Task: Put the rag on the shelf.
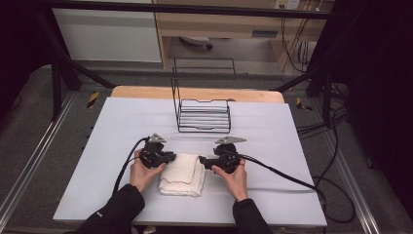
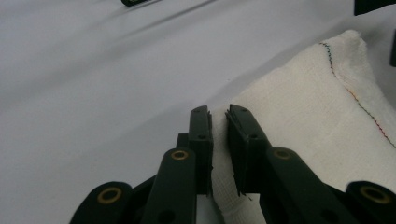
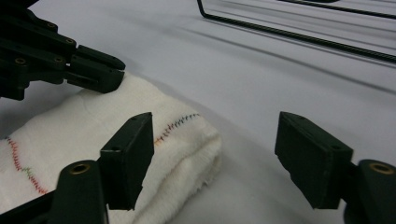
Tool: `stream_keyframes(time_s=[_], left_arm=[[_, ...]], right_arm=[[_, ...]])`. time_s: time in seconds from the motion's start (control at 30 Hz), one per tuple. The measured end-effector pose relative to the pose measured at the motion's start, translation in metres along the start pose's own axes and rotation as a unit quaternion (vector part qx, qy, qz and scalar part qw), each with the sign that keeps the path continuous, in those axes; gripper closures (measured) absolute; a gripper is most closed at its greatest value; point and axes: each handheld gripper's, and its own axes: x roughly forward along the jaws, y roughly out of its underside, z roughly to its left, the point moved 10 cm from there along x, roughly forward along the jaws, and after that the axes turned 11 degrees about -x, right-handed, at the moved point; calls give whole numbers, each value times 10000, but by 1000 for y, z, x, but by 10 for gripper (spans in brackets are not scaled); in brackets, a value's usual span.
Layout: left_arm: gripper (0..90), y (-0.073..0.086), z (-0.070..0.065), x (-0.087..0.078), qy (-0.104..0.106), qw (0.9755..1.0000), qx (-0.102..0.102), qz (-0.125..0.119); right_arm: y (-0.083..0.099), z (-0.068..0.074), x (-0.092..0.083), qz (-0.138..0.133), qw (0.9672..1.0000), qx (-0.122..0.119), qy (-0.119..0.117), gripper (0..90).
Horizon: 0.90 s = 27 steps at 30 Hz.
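Observation:
A folded white towel with coloured stitching lies on the white table sheet near the front, between a person's two hands. My left gripper is at the towel's far left corner. In the left gripper view its jaws stand almost together with a fold of the towel pinched between the pads. My right gripper sits at the towel's far right corner. In the right gripper view it is wide open, and the towel's rolled edge reaches partway in beside one jaw. The left gripper shows beyond.
A black wire rack stands at the back middle of the sheet; its base wire crosses the top of the right gripper view. Cables trail from both grippers over the sheet. Bare sheet lies left and right of the hands.

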Motion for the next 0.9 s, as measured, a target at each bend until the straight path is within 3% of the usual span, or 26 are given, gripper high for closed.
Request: stream_keyframes(time_s=[0.23,0.5,0.67,0.77,0.9], left_arm=[[797,0,-1,0,-33,10000,66,-13],[796,0,0,0,-21,10000,94,-14],[809,0,0,-1,-6,10000,46,-6],[823,0,0,-1,30,10000,-25,4],[833,0,1,-3,103,9998,-140,8]], right_arm=[[5,0,14,255,9995,-44,165,472],[12,9,17,355,9993,45,-68,650],[13,12,16,448,9984,267,-215,734],[13,14,17,475,9975,422,-294,779],[12,14,17,463,9974,439,-336,812]])
